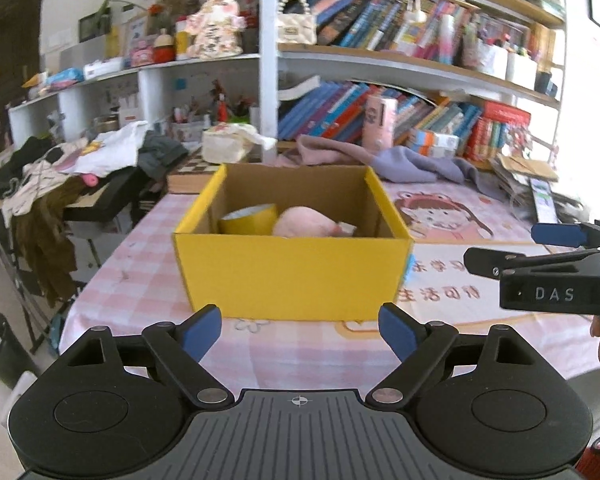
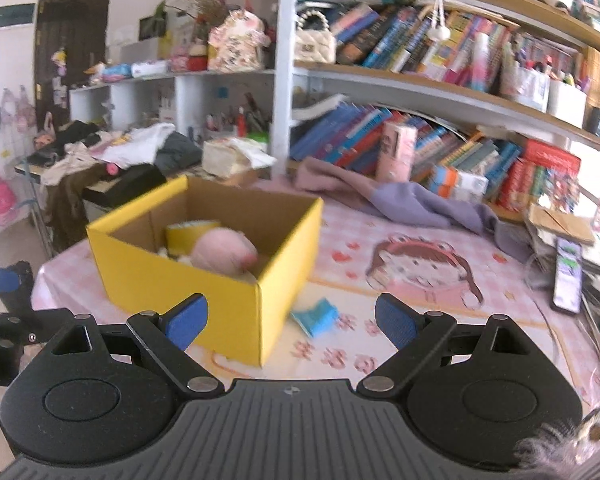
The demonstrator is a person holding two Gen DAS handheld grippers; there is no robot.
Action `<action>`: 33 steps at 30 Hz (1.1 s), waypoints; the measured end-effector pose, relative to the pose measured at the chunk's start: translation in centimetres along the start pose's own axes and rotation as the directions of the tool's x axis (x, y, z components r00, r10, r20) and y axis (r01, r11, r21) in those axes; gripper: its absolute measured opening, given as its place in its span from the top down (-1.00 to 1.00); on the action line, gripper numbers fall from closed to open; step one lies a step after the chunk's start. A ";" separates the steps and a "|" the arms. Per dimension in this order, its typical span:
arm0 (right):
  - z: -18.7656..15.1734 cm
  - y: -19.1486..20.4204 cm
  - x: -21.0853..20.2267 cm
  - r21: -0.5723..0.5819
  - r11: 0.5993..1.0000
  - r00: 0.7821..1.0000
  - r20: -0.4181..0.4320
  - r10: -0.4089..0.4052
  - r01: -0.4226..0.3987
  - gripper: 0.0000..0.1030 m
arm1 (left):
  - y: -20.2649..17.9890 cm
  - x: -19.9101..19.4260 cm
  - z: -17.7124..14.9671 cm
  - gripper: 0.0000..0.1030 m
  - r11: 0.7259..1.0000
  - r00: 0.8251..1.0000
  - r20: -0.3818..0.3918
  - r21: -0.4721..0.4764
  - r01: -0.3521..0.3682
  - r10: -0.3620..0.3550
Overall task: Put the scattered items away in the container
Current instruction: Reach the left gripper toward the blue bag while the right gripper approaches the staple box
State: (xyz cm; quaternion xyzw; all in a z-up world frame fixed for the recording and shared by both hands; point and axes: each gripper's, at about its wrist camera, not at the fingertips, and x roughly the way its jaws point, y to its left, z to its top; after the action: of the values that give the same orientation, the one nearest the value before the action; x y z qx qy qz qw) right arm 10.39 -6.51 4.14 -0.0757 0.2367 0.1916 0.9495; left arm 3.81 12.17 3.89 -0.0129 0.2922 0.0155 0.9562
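Box [image 1: 292,276], yellow cardboard, sits on my pink tablecloth [image 1: 148,272]; pink plush [image 1: 306,222] and yellow tape roll [image 1: 252,220] already inside. Small blue item [image 2: 315,317] lies on the cloth just beside the box's right side. My left gripper [image 1: 300,330] and right gripper [image 2: 290,318] both gape wide, nothing between the pads.

An open yellow cardboard box [image 1: 292,276] holds a pink plush [image 1: 306,222] and yellow tape roll [image 1: 249,220]; a small blue item [image 2: 316,317] lies just right of it.
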 end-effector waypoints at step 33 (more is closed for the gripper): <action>-4.3 -3.8 0.3 0.073 0.995 0.971 -0.236 -0.044 0.062 -0.77 | -6.6 3.5 -1.9 -0.72 0.974 0.977 -0.165 0.159 0.159 -0.132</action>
State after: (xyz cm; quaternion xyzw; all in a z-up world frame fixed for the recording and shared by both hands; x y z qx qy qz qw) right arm 10.36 -10.94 0.42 -0.0660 0.3523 0.1463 0.9220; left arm 5.89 5.62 0.52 0.0469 0.3635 -0.0810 0.9269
